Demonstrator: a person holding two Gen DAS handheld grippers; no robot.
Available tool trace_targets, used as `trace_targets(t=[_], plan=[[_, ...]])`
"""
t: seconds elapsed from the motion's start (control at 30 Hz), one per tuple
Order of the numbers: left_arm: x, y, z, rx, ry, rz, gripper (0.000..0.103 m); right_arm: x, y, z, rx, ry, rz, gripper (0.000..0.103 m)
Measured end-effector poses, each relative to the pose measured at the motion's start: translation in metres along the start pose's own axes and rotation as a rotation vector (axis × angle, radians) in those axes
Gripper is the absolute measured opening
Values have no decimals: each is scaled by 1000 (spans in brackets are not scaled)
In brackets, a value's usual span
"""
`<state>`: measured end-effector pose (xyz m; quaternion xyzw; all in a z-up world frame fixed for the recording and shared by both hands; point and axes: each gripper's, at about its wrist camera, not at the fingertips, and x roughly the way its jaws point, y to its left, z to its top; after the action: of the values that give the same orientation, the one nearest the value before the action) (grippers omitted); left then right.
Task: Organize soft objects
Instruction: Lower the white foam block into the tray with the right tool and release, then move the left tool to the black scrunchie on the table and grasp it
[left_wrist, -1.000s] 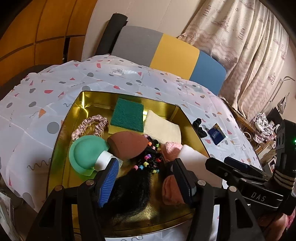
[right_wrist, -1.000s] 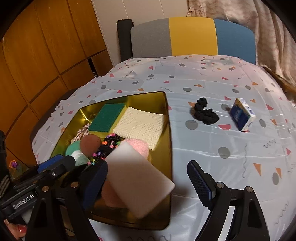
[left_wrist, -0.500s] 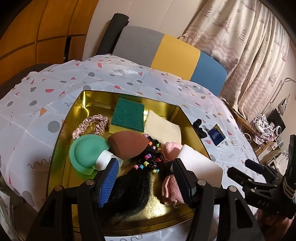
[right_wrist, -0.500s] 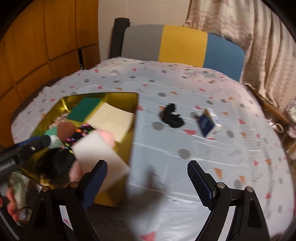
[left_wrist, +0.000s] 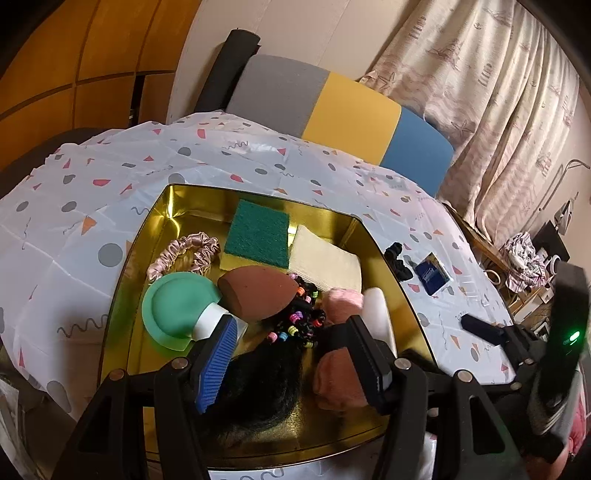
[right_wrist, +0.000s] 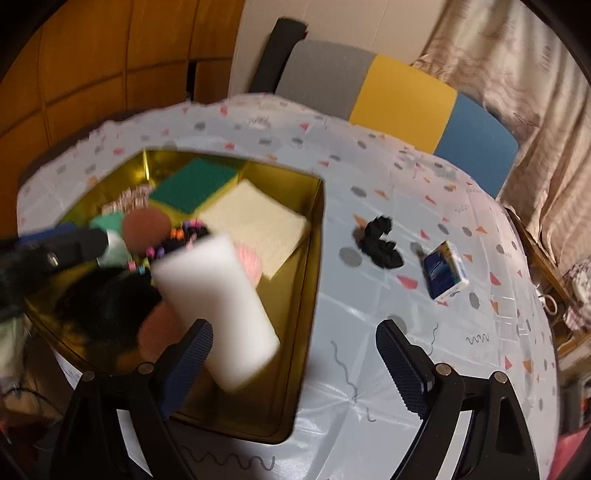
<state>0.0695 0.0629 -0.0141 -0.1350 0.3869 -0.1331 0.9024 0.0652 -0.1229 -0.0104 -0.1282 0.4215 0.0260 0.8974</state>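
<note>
The black scrunchie (right_wrist: 380, 243) lies on the table (right_wrist: 369, 332), right of the gold tray (right_wrist: 314, 258) and far from the right claw (right_wrist: 295, 358), which gapes empty and is the nearer one. The left claw (left_wrist: 291, 358) hangs released over the tray's black hairpiece (left_wrist: 266, 384).
</note>
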Motion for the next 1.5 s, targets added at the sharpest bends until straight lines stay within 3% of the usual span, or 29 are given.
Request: trace_targets(t=[0.2,0.4,0.5,0.6,0.73,0.83,0.93,1.5], plan=[[6,0,-4,0,24,-1,62,-9,-27,0,125,-26,21,93],[-1,-2,-5,2,-15,15,62,-2,3,6,46,-14,134,94],[-5,2,-2,-12,-33,21,61,11,18,14,-19,5,110,94],[-5,5,-1,-26,-29,22,61,24,16,23,-42,7,29,94],[-2,5,-2,-26,-12,15,61,28,-17,34,86,-11,-39,94],[0,3,-3,-23,-5,2,61,17,-44,30,199,-50,24,94],[3,0,-5,-11,11,-21,61,8,-62,19,269,-70,14,96],[19,-75,-22,128,126,-172,62,33,-168,-54,392,65,-91,97]])
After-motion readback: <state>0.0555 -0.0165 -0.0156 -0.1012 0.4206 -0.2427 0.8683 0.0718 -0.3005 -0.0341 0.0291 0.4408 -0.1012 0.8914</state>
